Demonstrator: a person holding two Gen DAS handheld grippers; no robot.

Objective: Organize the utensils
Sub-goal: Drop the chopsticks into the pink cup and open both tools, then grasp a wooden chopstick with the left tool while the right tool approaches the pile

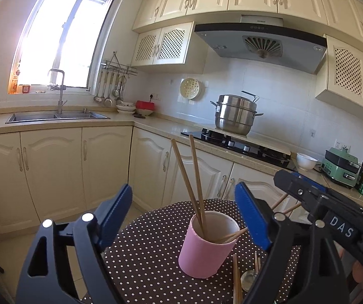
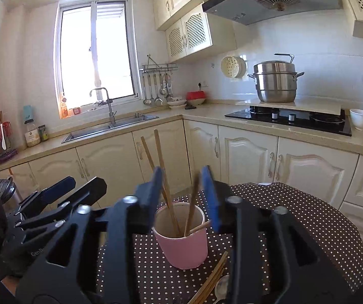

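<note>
A pink cup (image 1: 208,245) stands on a round table (image 1: 151,253) with a dark cloth full of white dots. Four wooden chopsticks (image 1: 194,182) are in the cup. Two stick up tall and lean to the left. Two more lean low over the right side of the rim.

The left gripper (image 1: 184,217) has its jaws wide open. The cup sits between the two blue pads (image 1: 116,212), a little closer to the right one, and the pads do not touch it. These jaws hold nothing.

The right gripper (image 2: 184,195) comes in from the right, above the cup. Its jaws are partly open. One chopstick (image 2: 193,202) stands in the gap between its blue pads (image 2: 210,197), blurry, with its lower end in the cup. I see no pad pressing on it.

More chopsticks (image 2: 212,278) and a spoon (image 2: 220,287) lie flat on the cloth in front of the cup.

The room is a kitchen with cream cupboards. There is a bright window (image 1: 62,35) over a metal sink (image 1: 57,116). A big shiny pot (image 1: 236,114) sits by the black stove (image 1: 237,144), under a grey hood (image 1: 260,45). A white bowl (image 1: 307,160) waits on the counter beside the stove.
</note>
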